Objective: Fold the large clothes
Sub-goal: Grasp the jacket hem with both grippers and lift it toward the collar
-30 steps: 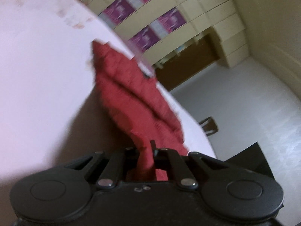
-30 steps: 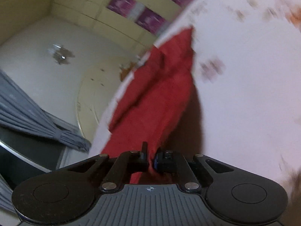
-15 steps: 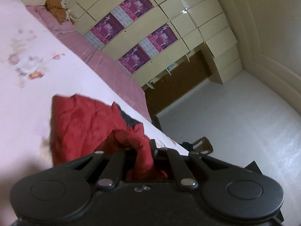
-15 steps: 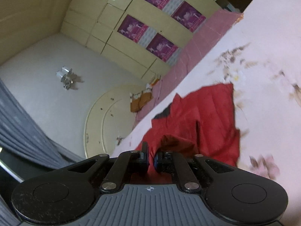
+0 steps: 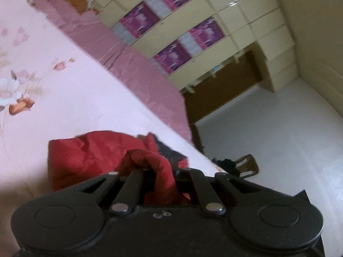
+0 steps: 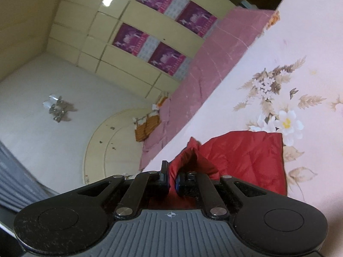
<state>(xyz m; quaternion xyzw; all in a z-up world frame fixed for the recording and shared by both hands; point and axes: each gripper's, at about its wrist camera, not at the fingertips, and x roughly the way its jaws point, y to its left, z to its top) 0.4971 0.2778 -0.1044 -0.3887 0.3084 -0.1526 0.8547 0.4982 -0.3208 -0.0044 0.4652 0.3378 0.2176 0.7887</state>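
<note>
Your red garment (image 5: pixel 90 156) lies bunched on the bed (image 5: pixel 64 98), its near edge lifted. Your left gripper (image 5: pixel 163 171) and right gripper (image 6: pixel 172 177) each have jaws clamped tight on a fold. At twelve o'clock, cream wardrobe (image 5: pixel 214 15) with purple posters (image 6: pixel 150 36).

Red garment (image 5: pixel 90 152): quilted, slightly shiny cloth. Bedsheet (image 6: pixel 289 49): matt floral cloth. Wardrobe doors (image 5: pixel 242 4): glossy.
</note>
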